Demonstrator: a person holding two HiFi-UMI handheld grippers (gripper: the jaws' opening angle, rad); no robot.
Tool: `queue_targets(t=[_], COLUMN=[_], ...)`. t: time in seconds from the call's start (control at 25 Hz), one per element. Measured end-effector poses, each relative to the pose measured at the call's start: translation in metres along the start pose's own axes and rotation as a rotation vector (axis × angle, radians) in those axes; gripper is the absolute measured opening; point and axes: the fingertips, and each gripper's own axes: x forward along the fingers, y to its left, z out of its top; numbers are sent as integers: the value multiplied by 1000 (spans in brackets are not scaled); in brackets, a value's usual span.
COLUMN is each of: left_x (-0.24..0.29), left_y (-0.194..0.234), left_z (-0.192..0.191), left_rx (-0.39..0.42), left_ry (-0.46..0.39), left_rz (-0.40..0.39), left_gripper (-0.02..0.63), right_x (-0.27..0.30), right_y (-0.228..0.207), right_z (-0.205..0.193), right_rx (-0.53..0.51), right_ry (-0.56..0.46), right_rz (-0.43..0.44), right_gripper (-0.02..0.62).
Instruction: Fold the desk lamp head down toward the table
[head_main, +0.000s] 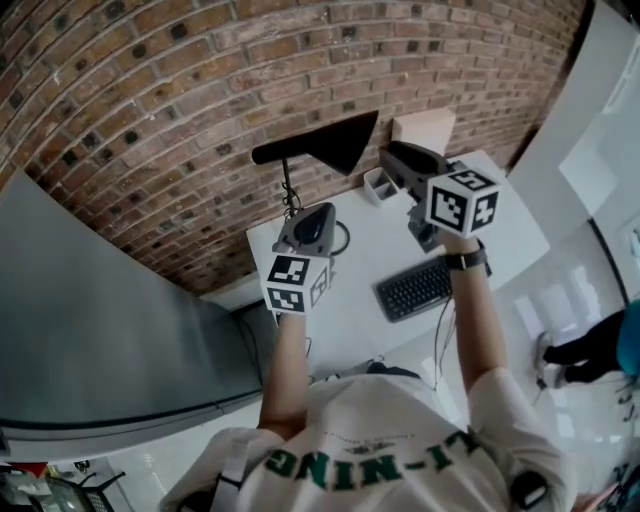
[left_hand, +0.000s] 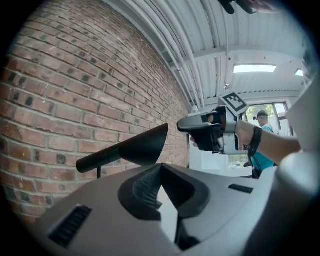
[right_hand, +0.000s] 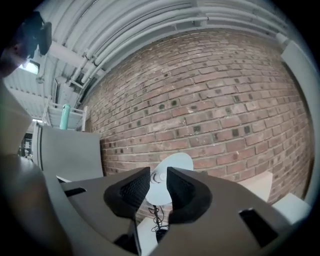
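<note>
Bright, even light fills all three views. In the head view the red-brown brick wall (head_main: 200, 110) bows hard under fisheye distortion, and the pale glossy floor (head_main: 590, 330) at the right is washed out, close to blown. The white rectangular desk top (head_main: 370, 240) is bright, with only faint shadows. The black cone-shaped lamp shade (head_main: 340, 140) shows as a flat silhouette. In the left gripper view a rectangular ceiling light panel (left_hand: 254, 68) glares white, the corners fall to black, and the grey plastic left gripper (left_hand: 160, 180) in the foreground is soft and out of focus. The right gripper view has the same dark vignette and a blurred grey right gripper (right_hand: 158, 180), while the brick beyond is sharp.
</note>
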Motion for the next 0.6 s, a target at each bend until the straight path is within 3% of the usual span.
queue_targets(t=[0.28,0.6], left_x=[7,11], left_y=[5,13], left_z=[-4,-14], left_rx=[-8,-13], left_ry=[12,32], left_rz=[7,-6], left_gripper=[-8,-8], right_x=[19,48], right_y=[11,3], right_z=[22,19], right_rx=[101,109], right_ry=[70,181], right_rz=[158,111], right_gripper=[203,216])
